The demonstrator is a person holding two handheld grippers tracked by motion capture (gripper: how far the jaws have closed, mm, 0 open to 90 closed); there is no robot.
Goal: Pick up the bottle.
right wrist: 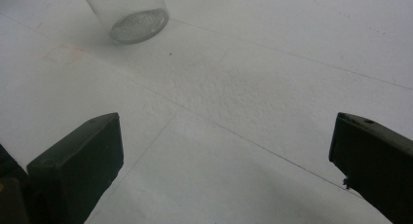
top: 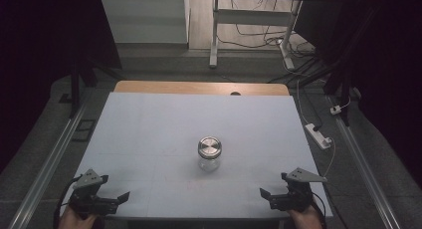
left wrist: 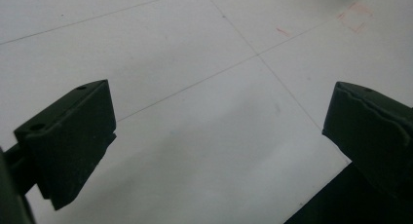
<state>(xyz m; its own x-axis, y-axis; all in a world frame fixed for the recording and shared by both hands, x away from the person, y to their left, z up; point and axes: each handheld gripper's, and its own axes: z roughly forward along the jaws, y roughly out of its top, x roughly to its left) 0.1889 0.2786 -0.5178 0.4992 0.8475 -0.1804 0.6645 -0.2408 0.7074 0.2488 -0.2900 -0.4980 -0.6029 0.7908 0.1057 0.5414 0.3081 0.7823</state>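
We saw the jar (top: pixel 209 154) upright near the middle of the desk (top: pixel 149 134), a clear glass body under a round metal lid (top: pixel 209 147). It stood alone on the white sheet, touched by nothing. Both grippers rested at the near edge, well apart from the jar, one at each front corner, so that the jar lay between them and farther out.

The left gripper (top: pixel 117 198) sat at the near left corner, its jaws pointing roughly toward the desk's middle. In the left gripper view we saw its jaws (left wrist: pixel 214 136) spread wide with only bare white sheet between them, crossed by thin lines and a few faint red marks near the top right. The dark edge of the desk cut the lower right corner there.

The right gripper (top: pixel 268 196) sat at the near right corner, jaws pointing inward. The right gripper view (right wrist: pixel 226 156) showed these jaws wide apart too, gripping nothing. At its top left we saw the jar's glass base (right wrist: pixel 131 14), well ahead of the jaws and off to their left, beside a faint red square mark.

The high view alone gave us the lid, the hands, the grey plates and the floor with cables beyond the desk.
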